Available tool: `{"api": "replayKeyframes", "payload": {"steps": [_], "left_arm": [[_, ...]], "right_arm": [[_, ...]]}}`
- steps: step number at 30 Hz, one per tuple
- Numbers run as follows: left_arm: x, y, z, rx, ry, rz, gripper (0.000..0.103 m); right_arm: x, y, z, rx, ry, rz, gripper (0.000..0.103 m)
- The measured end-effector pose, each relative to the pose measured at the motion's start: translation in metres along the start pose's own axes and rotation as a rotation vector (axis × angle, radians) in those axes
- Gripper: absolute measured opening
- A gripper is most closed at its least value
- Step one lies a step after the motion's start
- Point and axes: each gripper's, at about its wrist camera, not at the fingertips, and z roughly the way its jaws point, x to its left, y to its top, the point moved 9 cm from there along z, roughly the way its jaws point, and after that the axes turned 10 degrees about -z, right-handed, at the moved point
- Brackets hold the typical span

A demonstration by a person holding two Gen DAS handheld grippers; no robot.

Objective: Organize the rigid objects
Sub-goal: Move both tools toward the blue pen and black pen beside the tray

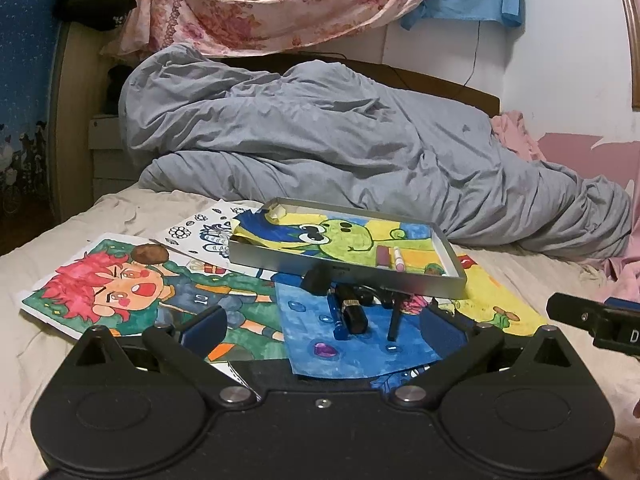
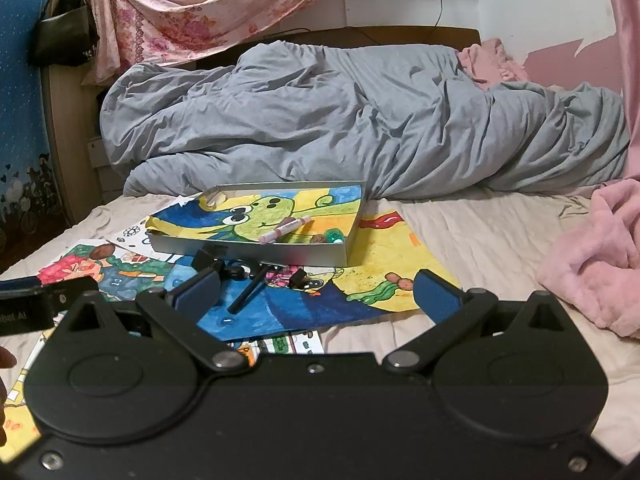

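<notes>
A shallow silver metal tray (image 1: 454,262) (image 2: 248,251) rests on coloured drawings on the bed, lined with a frog drawing. A pink marker (image 1: 398,259) (image 2: 286,229) lies in it; a pale eraser sits in its far corner. In front of the tray lies a cluster of dark things: a black pen (image 1: 394,322) (image 2: 247,290), a blue pen (image 1: 335,316), a black lipstick-like tube (image 1: 352,312) and black clips (image 1: 316,280). My left gripper (image 1: 324,328) is open just short of the cluster. My right gripper (image 2: 316,294) is open, holding nothing, with the black pen near its left finger.
Several drawings (image 1: 120,284) (image 2: 384,256) cover the beige sheet. A rumpled grey duvet (image 1: 340,148) (image 2: 360,120) fills the back of the bed. Pink blanket (image 2: 592,256) lies to the right. The right gripper's side (image 1: 596,320) shows in the left view.
</notes>
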Motion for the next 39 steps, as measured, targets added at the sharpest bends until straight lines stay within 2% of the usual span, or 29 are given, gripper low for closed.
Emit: {"api": "replayKeyframes", "payload": {"steps": [28, 34, 39], "left_arm": [[-0.001, 0.0, 0.002, -0.001, 0.004, 0.018, 0.102], [0.005, 0.004, 0.013, 0.009, 0.016, -0.009, 0.102], [0.007, 0.005, 0.034, 0.038, 0.021, -0.03, 0.102]], "right_arm": [[-0.001, 0.0, 0.009, 0.028, -0.008, -0.027, 0.102], [0.006, 0.005, 0.026, 0.032, 0.024, -0.082, 0.102], [0.012, 0.003, 0.051, 0.076, 0.054, -0.105, 0.102]]}}
